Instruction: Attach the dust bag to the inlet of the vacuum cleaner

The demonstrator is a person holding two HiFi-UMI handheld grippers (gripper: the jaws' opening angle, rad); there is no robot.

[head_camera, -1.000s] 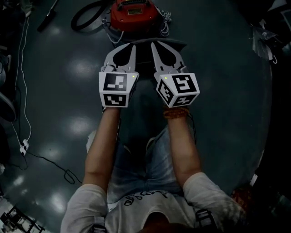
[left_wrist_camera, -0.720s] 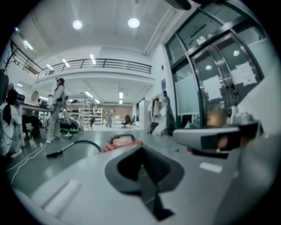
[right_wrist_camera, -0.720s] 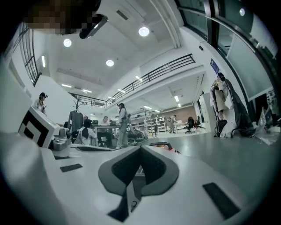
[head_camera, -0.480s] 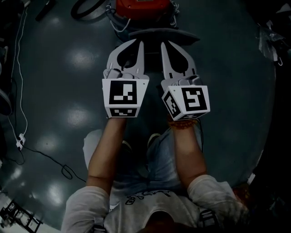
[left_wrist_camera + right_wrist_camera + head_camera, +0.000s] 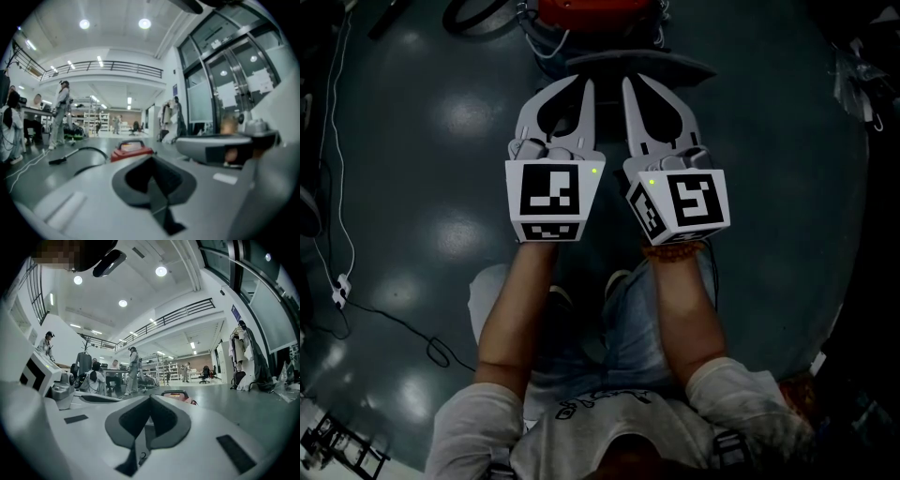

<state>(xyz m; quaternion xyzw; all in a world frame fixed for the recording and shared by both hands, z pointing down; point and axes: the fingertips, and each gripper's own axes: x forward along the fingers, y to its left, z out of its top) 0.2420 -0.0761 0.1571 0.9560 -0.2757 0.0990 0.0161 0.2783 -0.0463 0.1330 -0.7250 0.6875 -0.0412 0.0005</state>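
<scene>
The left claw (image 5: 586, 85) and right claw (image 5: 628, 83) are both closed on nothing. The dark flat piece (image 5: 639, 66) just past their tips is likely the dust bag, before the red vacuum (image 5: 595, 9). Probably light and floppy; best pinched at its stiffer collar

The floor (image 5: 412, 131) is smooth and glossy, throwing back soft pools of lamplight. At twelve o'clock the vacuum cleaner (image 5: 595, 9) has a shiny red plastic shell; the dust bag (image 5: 642, 67) by it looks like dull dark-grey cloth. The left claw (image 5: 581, 86) and right claw (image 5: 630, 86) are matt pale plastic with darker, dull inlays (rubbery, by the look). The person's jeans (image 5: 628, 337) are faded denim.
</scene>
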